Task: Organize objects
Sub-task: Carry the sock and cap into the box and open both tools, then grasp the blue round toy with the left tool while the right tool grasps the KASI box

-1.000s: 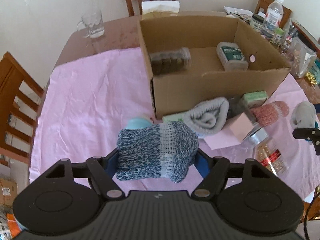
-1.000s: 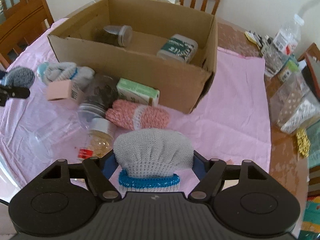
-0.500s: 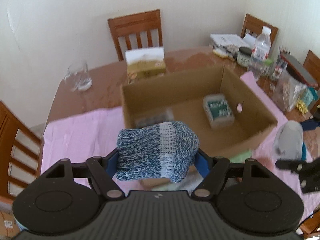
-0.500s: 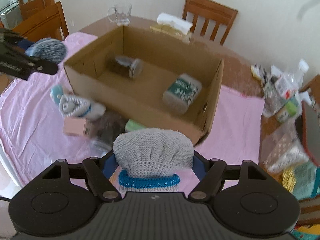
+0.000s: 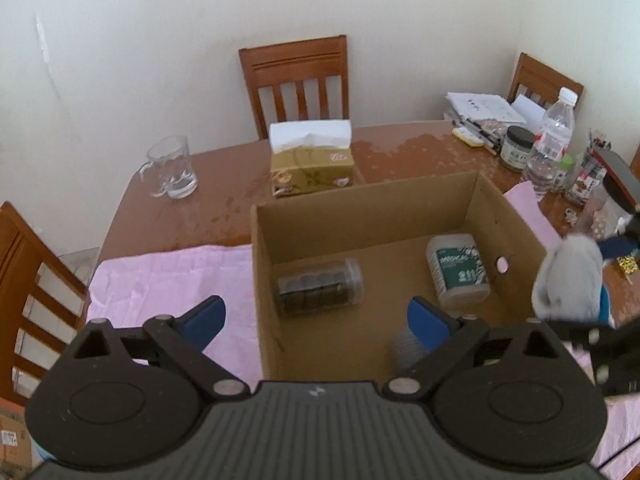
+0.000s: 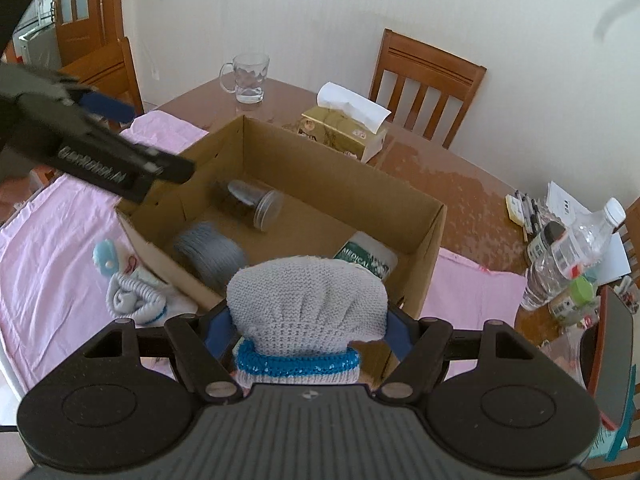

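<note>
Right wrist view: right gripper (image 6: pixel 306 330) clamps the grey sock (image 6: pixel 306 300) just short of the cardboard box (image 6: pixel 434 236); left gripper (image 5: pixel 316 320) (2 jaws just opened, empty) hangs above it, blue sock (image 6: pixel 210 254) seemingly inside.

The left claw (image 5: pixel 316 320) hangs over the cardboard box (image 5: pixel 360 208), its jaws just opened wide with nothing pressed between the blue pads (image 5: pixel 204 318). A blurred grey-blue sock (image 5: pixel 404 346) shows beside the right pad. Inside lie 1 clear jar (image 5: pixel 320 292) and 1 white tub (image 5: pixel 458 270). At right, the other claw grips a grey sock (image 5: pixel 568 276).
</note>
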The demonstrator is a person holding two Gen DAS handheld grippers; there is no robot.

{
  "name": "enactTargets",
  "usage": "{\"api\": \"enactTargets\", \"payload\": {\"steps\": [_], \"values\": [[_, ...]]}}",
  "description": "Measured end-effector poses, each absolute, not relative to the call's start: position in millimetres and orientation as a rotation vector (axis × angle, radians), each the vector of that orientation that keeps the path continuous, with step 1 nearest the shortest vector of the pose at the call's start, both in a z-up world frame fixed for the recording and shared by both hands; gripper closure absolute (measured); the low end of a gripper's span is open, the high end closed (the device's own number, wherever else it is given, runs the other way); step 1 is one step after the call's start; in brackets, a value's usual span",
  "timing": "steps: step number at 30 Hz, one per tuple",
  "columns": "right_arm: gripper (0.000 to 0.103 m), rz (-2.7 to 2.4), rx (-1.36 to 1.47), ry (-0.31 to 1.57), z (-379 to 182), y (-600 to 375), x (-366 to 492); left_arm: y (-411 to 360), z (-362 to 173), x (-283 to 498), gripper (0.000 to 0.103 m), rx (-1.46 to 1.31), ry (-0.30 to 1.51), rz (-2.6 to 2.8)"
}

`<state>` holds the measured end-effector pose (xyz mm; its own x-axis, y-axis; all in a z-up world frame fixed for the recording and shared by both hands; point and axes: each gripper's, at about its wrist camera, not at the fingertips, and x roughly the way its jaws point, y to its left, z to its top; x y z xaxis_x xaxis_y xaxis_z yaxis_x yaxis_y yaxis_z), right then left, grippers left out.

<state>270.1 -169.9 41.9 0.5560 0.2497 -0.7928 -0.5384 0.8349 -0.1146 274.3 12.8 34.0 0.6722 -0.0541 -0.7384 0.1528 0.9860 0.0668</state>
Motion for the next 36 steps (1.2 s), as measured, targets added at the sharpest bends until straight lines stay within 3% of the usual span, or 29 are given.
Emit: {"api": "enactTargets", "payload": {"steps": [4,8,36], "values": [[0.023,0.482,-0.356,0.857,42,-166,284,21,33,268,0.004,0.115,0.831,-0.087],[0.0,0.478,-0.344,0.817,44,-162,295,30,33,263,0.003,0.098,0.836,-0.059],[0.0,0.32,-0.145,0.892,-10,-235,235,31,-25,195,0.003,0.022,0.904,0.046]]}}
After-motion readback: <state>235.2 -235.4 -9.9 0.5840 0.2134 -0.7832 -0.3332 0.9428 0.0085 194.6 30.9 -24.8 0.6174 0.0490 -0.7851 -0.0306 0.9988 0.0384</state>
